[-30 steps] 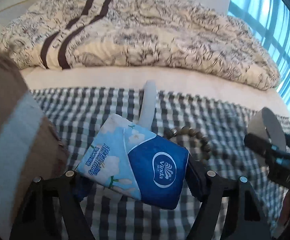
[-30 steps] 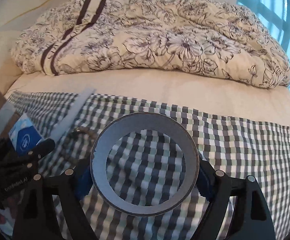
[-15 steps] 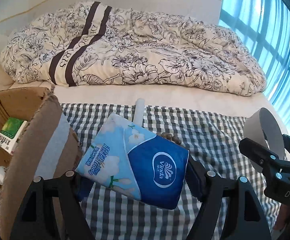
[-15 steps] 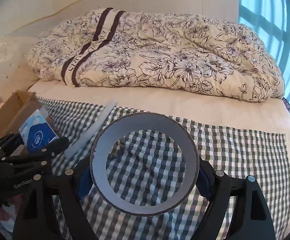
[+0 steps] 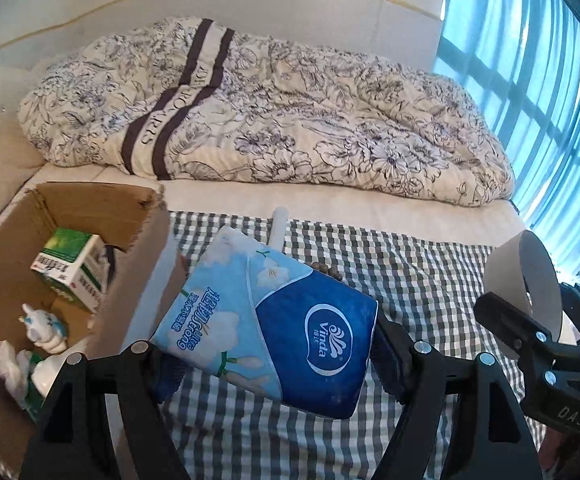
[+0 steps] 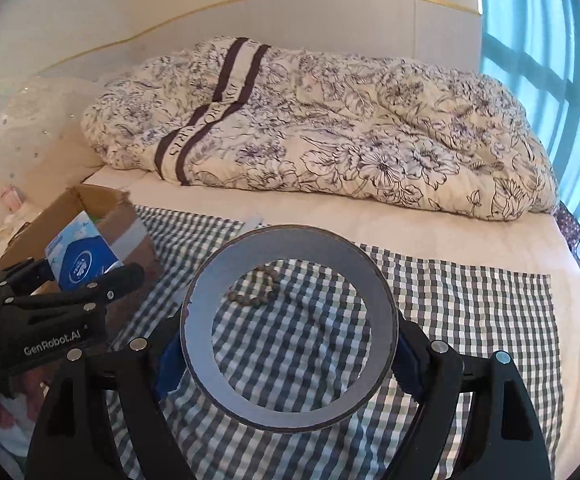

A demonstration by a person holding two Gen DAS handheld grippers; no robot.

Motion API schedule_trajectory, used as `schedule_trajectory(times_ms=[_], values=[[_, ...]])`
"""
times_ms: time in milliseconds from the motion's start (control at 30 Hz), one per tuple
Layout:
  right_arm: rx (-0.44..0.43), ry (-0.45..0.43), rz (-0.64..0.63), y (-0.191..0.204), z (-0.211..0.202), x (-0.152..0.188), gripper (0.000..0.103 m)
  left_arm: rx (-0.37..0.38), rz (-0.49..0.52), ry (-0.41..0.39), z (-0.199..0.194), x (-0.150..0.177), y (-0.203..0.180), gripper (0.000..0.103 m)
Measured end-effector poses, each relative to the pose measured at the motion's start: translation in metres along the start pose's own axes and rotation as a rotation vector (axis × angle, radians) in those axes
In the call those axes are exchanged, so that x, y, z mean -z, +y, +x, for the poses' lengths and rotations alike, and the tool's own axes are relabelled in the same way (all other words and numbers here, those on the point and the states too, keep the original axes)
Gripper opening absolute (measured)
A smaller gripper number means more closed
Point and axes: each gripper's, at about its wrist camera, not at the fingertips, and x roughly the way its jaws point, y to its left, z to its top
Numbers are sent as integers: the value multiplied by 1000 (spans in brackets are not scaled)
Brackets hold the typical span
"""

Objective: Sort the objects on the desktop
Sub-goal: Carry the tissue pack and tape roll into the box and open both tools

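Your left gripper (image 5: 267, 354) is clamped on the tissue pack (image 5: 273, 324), held just right of the cardboard box (image 5: 137, 208); your right gripper (image 6: 287, 358) is clamped on the tape roll (image 6: 290, 330) above the checked cloth (image 6: 470, 320). Carry the pack fully over the box wall before releasing. Only the left view shows the box's contents; only the right shows the whole bead bracelet (image 6: 255, 290).

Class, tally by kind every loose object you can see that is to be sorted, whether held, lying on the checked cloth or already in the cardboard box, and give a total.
Tissue packs: 1, in the left claw
Tape rolls: 1, in the right claw
Bead bracelets: 1
White tubes: 1
Green-and-white cartons: 1
White figurines: 1
Total: 6; other box contents are unclear.
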Motion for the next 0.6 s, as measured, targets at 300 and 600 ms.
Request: schedule_trajectory(times_ms=[300,600], values=[[-26,-39,-31,22,-36,1,83,-19,-37,-29,-41,8,15,78],[-51,-69,-68,46,-66,4,83,-40,-57,-73,-82,12,29,78]])
